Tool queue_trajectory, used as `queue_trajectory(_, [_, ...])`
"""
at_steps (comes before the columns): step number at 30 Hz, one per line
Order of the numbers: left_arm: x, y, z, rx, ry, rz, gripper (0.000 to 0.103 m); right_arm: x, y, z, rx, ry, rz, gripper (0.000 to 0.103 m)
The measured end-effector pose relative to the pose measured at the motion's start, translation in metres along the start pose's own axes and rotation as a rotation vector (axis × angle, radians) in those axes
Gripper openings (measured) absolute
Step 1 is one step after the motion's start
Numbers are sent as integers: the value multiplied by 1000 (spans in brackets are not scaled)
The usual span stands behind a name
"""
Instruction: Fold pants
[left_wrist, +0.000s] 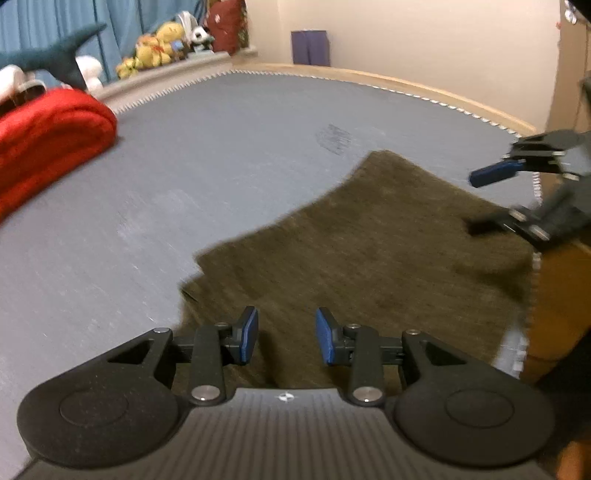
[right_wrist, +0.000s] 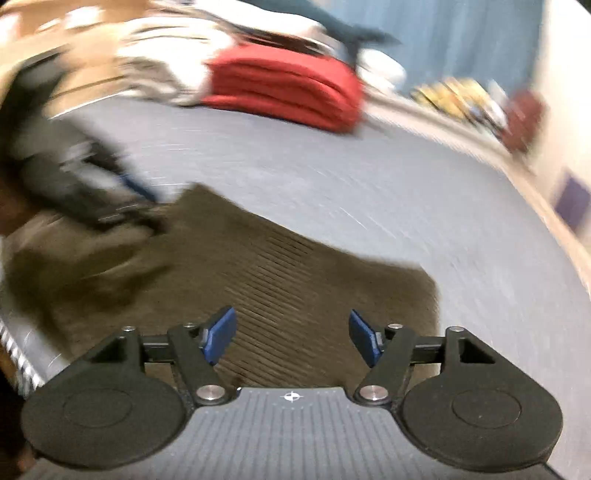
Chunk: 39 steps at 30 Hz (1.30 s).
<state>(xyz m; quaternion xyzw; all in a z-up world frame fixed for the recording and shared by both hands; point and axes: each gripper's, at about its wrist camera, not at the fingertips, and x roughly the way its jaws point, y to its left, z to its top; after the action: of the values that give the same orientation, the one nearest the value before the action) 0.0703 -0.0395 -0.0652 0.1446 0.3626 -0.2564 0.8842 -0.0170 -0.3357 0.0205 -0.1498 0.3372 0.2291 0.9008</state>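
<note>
I see the olive-brown ribbed fabric pants (left_wrist: 369, 258) lying flat on the grey bed (left_wrist: 184, 166), long axis running 7 to 1 o'clock, beneath my spread, empty left tongs (left_wrist: 286, 336) and right tongs (right_wrist: 291, 336), left nearer.

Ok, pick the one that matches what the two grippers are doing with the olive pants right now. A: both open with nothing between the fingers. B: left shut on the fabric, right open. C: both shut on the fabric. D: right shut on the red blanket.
A: the left gripper and the right gripper each show a clear gap between their blue fingers, with the pants lying flat on the grey bed surface beneath.
</note>
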Motion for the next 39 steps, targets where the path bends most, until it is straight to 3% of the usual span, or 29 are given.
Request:
queue_trajectory(5, [-12,-24,-11,74,25,-91,38,6,-47,-7,259,72,-93,72])
queue_trajectory(6, [-8,-27,-15,91,63,-114,38,5,-54,-9,300,73,-111,73])
queue_trajectory(8, [10,-33,-29,95,212,-165,38,4,-66,-12,373,74,-147,79])
queue_trajectory(11, [8,-40,-32,147,187,-145,38,9,-79,-24,455,109,-167,86])
queue_trajectory(15, [-3,-33,-21,107,112,-146,42,25,-84,-41,497,212,-169,86])
queue_trajectory(21, [-6,-22,-16,56,74,-103,47,31,-93,-57,551,238,-200,89])
queue_trajectory(30, [-8,-15,-11,43,62,-77,50,43,-107,-71,702,264,-36,89])
queue_trajectory(33, [-10,-15,-8,35,43,-78,51,41,-104,-71,669,253,-27,73])
queue_trajectory(34, [-11,-14,-7,27,37,-81,51,40,-103,-70,676,238,-15,52])
queue_trajectory(37, [-15,-8,-3,-21,2,-97,52,29,-96,-61,697,200,-51,32])
queue_trajectory(39, [-19,-4,2,-60,-37,-107,60,16,-81,-47,608,152,-78,24])
